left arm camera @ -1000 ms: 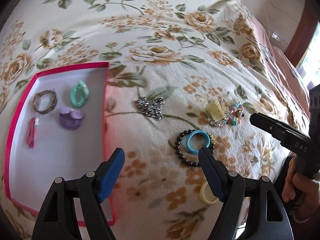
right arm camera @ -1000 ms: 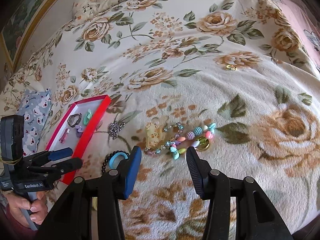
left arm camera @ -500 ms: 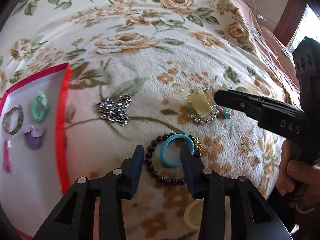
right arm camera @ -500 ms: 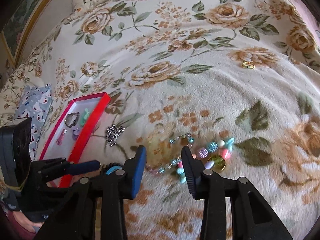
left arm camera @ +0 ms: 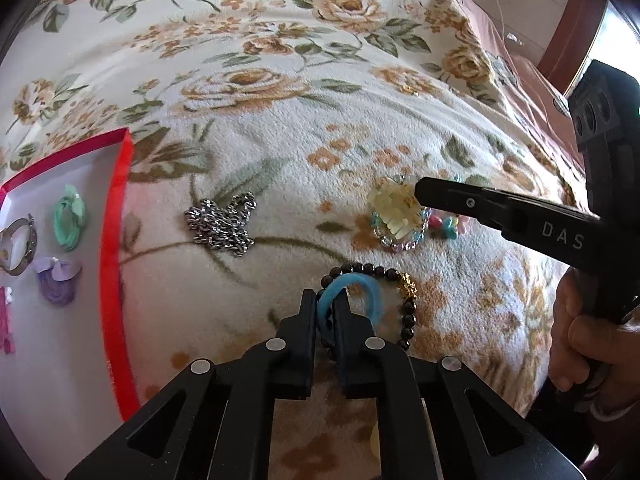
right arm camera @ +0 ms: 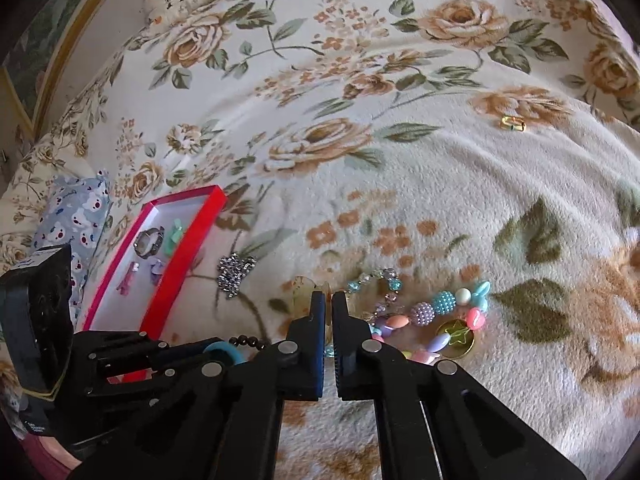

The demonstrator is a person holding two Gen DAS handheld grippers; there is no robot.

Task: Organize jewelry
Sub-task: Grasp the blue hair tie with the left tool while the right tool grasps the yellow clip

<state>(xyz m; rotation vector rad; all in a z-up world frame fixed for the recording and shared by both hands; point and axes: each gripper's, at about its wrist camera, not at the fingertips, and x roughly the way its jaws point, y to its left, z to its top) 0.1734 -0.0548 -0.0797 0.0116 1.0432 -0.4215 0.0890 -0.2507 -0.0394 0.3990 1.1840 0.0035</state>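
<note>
On the floral blanket [left arm camera: 280, 152] that covers the bed, the left gripper [left arm camera: 325, 312] has its two fingers pinched on the near side of a blue ring-shaped hair tie [left arm camera: 362, 288], which lies inside a loop of dark beads [left arm camera: 408, 312]; the loop carries one gold bead. Beside it, the right gripper [right arm camera: 329, 308] is closed on a pale yellow translucent hair claw [right arm camera: 302, 294], its fingertips nearly meeting around the clip's edge. Under and just right of that clip sprawls a pastel bead bracelet [right arm camera: 436, 308] with a gold star charm [right arm camera: 456, 338]. A heap of silver chain [left arm camera: 222, 224] rests between these pieces and the red-rimmed box [left arm camera: 120, 240] near the blanket's left edge. Inside the box are a mint hair tie [left arm camera: 69, 218], a purple one [left arm camera: 56, 280], a metal bangle [left arm camera: 18, 246] and a pink clip [left arm camera: 6, 320]. A small gold clasp [right arm camera: 513, 123] lies well apart toward the far right of the blanket.
</note>
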